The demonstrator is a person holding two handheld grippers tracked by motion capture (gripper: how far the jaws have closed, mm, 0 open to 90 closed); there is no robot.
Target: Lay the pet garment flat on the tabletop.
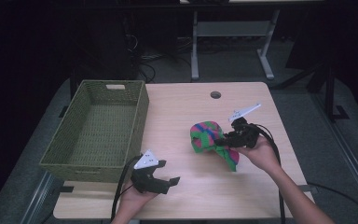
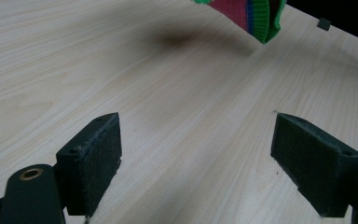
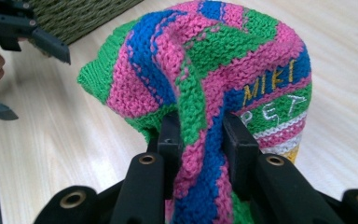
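A knitted cloth (image 1: 208,137) in pink, green and blue stripes hangs bunched over the middle right of the wooden table (image 1: 186,107). My right gripper (image 1: 225,140) is shut on the knitted cloth (image 3: 205,70), whose folds are pinched between the two black pads and bulge above them; stitched letters show on its right side. My left gripper (image 1: 168,171) rests near the table's front edge, open, with bare wood between its fingers (image 2: 93,158). A corner of the cloth (image 2: 254,16) shows at the top of the left gripper view.
A green woven basket (image 1: 74,154) stands at the table's left side, with nothing in it. A round cable hole (image 1: 215,94) sits near the far edge. Desk legs and cables lie on the dark floor beyond. The left gripper (image 3: 23,28) and basket corner (image 3: 79,14) appear in the right gripper view.
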